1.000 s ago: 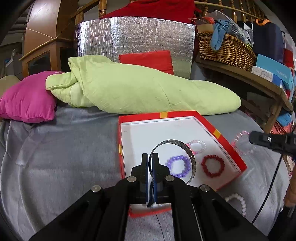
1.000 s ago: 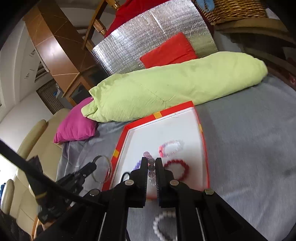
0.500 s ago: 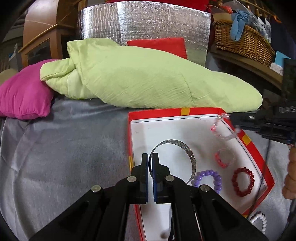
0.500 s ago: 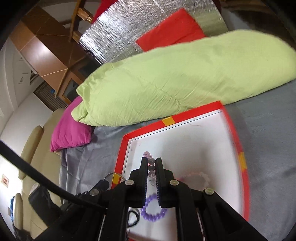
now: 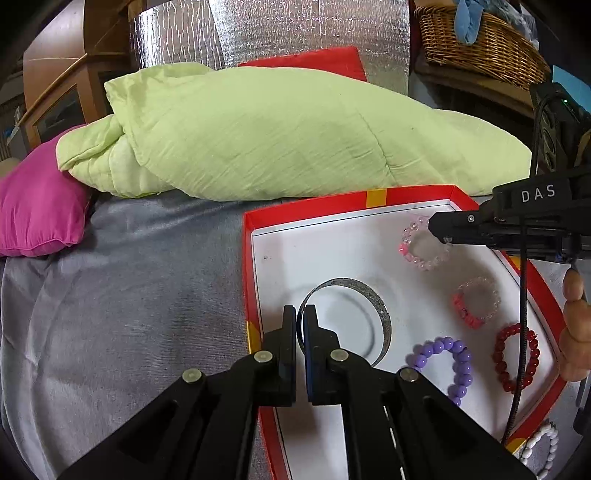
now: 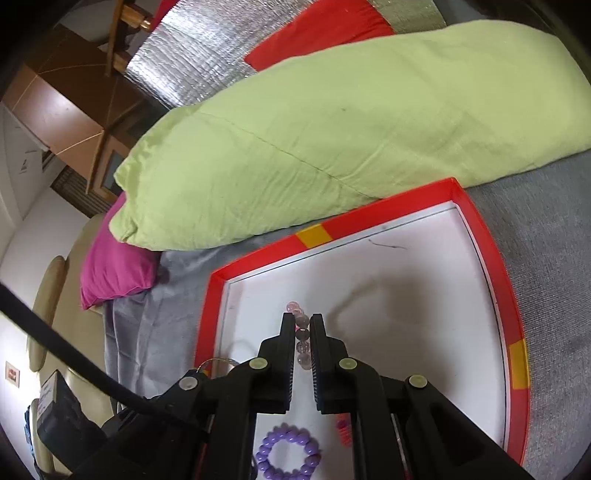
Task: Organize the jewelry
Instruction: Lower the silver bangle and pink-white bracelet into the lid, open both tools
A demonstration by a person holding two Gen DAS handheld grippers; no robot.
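A red box with a white floor (image 5: 255, 221) lies on the grey bedspread. My left gripper (image 5: 300, 314) is shut on a silver bangle (image 5: 384, 321), held over the box's near left part. My right gripper (image 6: 303, 321) is shut on a clear pink bead bracelet (image 6: 302, 334), which hangs over the far right of the box in the left wrist view (image 5: 424, 258). Inside lie a pink-and-clear bracelet (image 5: 476, 302), a purple bead bracelet (image 5: 447, 358) and a red bead bracelet (image 5: 515, 356). A white bead bracelet (image 5: 543, 446) lies outside, beside the box's near right corner.
A rolled green quilt (image 5: 288, 136) lies just behind the box. A magenta pillow (image 5: 37, 214) sits at the left. A silver foil panel (image 5: 269, 33) and red cushion (image 5: 306, 62) stand behind. A wicker basket (image 5: 484, 40) sits on a shelf at the right.
Both grippers have moved forward over the box. The right gripper carried the clear pink bracelet from outside the right edge to over the far right of the box. The bangle sits lower.
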